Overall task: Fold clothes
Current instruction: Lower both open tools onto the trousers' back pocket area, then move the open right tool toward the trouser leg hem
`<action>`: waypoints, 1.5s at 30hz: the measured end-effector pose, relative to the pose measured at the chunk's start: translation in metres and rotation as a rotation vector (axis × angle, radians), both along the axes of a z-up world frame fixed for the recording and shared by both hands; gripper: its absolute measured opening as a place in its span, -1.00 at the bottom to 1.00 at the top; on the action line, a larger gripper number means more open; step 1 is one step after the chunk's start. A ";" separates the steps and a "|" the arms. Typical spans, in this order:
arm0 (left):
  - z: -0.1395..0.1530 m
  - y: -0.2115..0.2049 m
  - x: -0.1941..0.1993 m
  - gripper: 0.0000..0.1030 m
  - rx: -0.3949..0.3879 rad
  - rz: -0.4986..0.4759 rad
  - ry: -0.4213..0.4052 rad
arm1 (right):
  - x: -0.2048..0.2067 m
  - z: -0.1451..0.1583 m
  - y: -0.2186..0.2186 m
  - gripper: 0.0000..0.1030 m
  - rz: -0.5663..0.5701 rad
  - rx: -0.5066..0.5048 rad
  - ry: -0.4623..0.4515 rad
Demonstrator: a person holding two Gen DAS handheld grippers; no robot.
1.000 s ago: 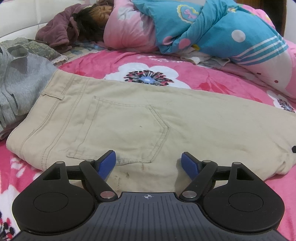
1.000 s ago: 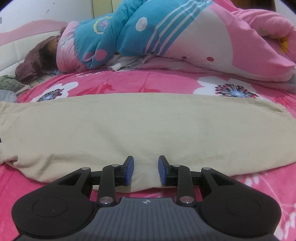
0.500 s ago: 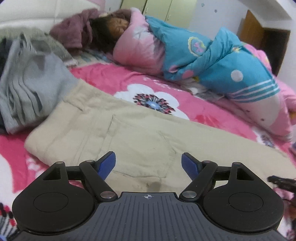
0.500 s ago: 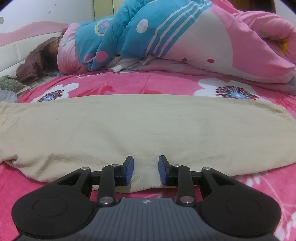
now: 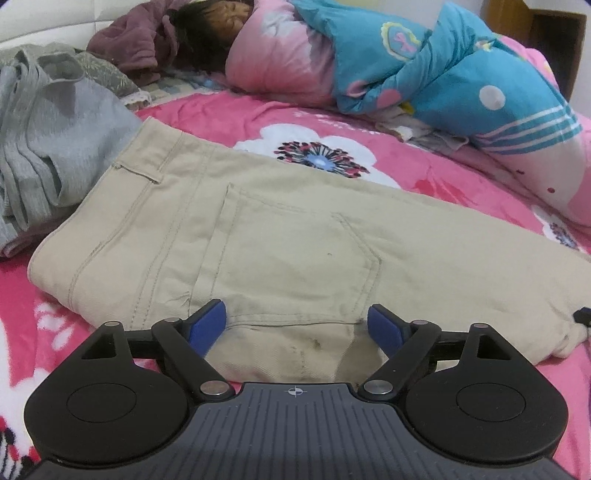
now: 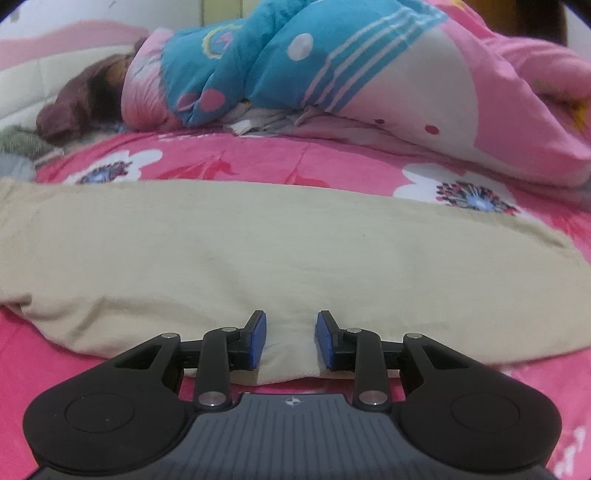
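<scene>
Beige trousers [image 5: 295, 236]: one pair, laid flat across the bed [image 5: 229, 110], waistband end towards the left tongs, legs running off past the right tongs. A back pocket [image 5: 295, 254] faces up just ahead of the left tongs.

Left tongs [image 5: 297, 325]: jaws wide and opening. The seat of the trousers lies between the blue pads [image 5: 207, 325], which do not press on it.

Right tongs [image 6: 290, 339]: jaws partly apart, over the near edge of the trouser leg [image 6: 295, 258]. The cloth sits between the pads; whether they pinch it cannot be told.

Grey garment [image 5: 48, 147]: crumpled, ahead and left of the left tongs, just beside the trouser waistband.

Maroon garment [image 5: 129, 40]: bunched, far ahead of the left tongs, beyond the grey one.

Bed cover: pink with white flowers, under everything listed.

Quilt [image 6: 332, 74]: blue and pink, heaped well beyond the trousers in both views. A person [image 5: 210, 33] lies under it at its left end.
</scene>
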State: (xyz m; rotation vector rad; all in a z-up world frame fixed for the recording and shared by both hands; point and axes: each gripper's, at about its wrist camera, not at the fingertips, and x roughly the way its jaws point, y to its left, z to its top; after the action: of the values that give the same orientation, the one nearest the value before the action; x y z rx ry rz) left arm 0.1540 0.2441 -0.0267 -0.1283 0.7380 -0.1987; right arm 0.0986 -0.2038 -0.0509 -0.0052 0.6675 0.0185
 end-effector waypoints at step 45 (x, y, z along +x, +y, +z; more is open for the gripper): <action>0.048 -0.056 -0.034 0.59 -0.027 -0.026 -0.186 | -0.001 -0.008 -0.013 -0.34 0.005 0.085 -0.049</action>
State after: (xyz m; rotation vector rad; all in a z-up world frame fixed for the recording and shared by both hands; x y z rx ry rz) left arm 0.1199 0.1880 0.0213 -0.1244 0.5522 -0.2424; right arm 0.0971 -0.2166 -0.0590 0.0745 0.6172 0.0514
